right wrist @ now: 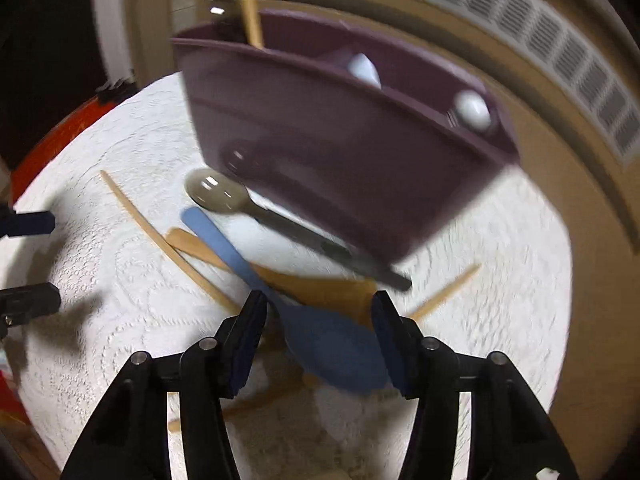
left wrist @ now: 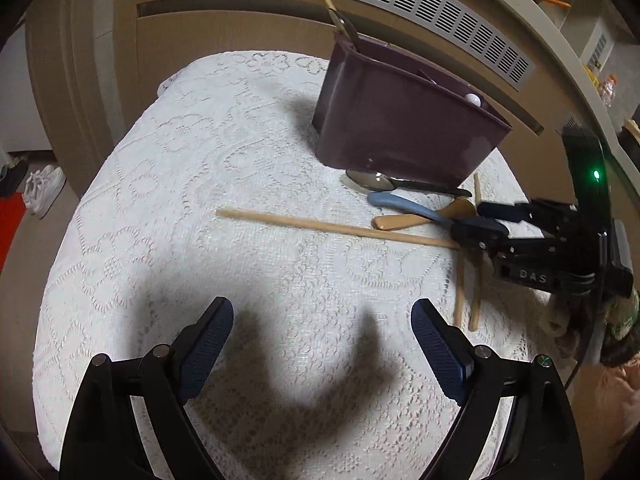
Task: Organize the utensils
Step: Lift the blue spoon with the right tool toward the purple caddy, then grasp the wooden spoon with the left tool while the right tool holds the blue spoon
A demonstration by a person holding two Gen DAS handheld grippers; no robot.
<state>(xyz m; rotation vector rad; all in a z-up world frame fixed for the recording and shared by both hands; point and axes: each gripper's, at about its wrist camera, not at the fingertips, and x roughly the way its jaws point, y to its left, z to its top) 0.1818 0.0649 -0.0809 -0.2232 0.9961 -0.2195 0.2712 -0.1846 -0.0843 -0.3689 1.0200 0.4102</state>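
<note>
Left gripper (left wrist: 322, 344): jaws wide apart, nothing between, above white lace tablecloth (left wrist: 168, 184), well clear of purple plastic utensil caddy (left wrist: 404, 128). Long wooden chopstick (left wrist: 336, 229) lies before caddy. Metal spoon (left wrist: 370, 180) at caddy base. Right gripper (right wrist: 319, 338): jaws half apart, straddling blue plastic spoon (right wrist: 332, 344), contact unclear; wooden spoon (right wrist: 320, 286) beneath.
</note>
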